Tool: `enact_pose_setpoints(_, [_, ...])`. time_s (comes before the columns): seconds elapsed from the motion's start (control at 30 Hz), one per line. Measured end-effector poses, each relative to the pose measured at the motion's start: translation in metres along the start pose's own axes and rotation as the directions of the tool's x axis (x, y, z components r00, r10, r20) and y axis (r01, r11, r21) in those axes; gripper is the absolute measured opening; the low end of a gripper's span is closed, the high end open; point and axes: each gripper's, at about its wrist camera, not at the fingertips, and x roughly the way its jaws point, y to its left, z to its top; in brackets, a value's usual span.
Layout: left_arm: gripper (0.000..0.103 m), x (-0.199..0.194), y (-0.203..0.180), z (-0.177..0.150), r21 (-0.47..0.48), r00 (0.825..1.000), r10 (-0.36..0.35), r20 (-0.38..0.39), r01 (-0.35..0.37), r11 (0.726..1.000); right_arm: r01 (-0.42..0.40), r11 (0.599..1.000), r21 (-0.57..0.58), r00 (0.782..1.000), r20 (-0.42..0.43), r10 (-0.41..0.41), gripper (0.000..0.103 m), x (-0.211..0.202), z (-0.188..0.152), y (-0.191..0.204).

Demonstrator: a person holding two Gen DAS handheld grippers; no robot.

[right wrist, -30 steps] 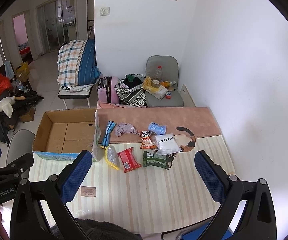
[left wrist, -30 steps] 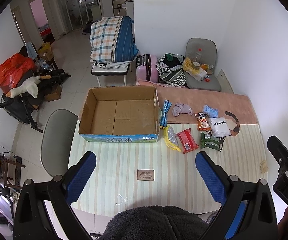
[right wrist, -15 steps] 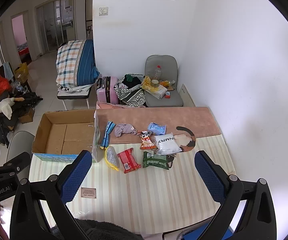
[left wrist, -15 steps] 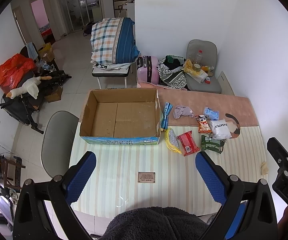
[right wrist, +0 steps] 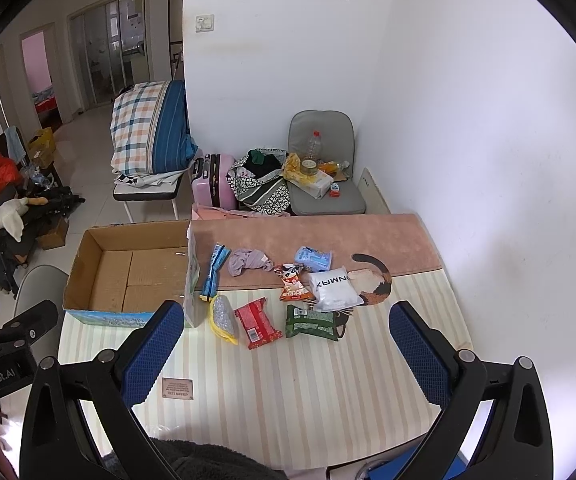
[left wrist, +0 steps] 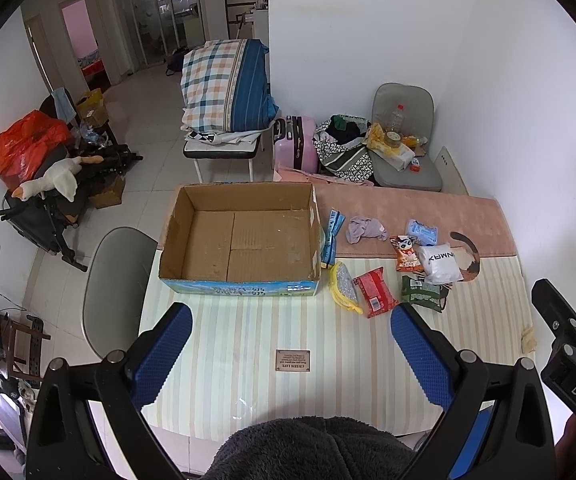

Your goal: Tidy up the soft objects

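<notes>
An open, empty cardboard box sits at the left of the striped table. To its right lie several soft packets: a yellow-edged pouch, a red pack, a green pack, a white bag, an orange snack bag, a blue tissue pack, a purple cloth and a blue strip. My left gripper and right gripper hover above the near table edge, both open and empty.
A pink mat with a cat figure covers the far table. A small label lies on the stripes. A grey chair stands left of the table. A white wall bounds the right. Clutter, a suitcase and chairs stand behind.
Both grippers have lifted and drawn back slightly, so the table looks a bit farther. Nothing on the table has moved.
</notes>
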Motion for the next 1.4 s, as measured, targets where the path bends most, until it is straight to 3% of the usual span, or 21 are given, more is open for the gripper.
enact_pose_setpoints(1.13, [0.102, 0.001, -0.001, -0.001, 0.003, 1.000, -0.001, 0.003, 0.001, 1.000, -0.025, 1.000, 0.017, 1.000, 0.003, 0.025, 0.103, 0.010, 0.006, -0.008])
enact_pose_setpoints(1.27, [0.102, 0.027, -0.012, 0.014, -0.001, 0.999, -0.011, -0.037, 0.011, 1.000, -0.052, 0.996, 0.073, 0.997, -0.045, 0.055, 0.103, 0.040, 0.009, -0.029])
enact_pose_setpoints(1.4, [0.102, 0.085, -0.033, 0.035, 0.000, 0.990, -0.043, -0.134, 0.043, 0.999, -0.026, 0.991, 0.128, 0.988, -0.145, 0.044, 0.103, 0.095, 0.013, -0.066])
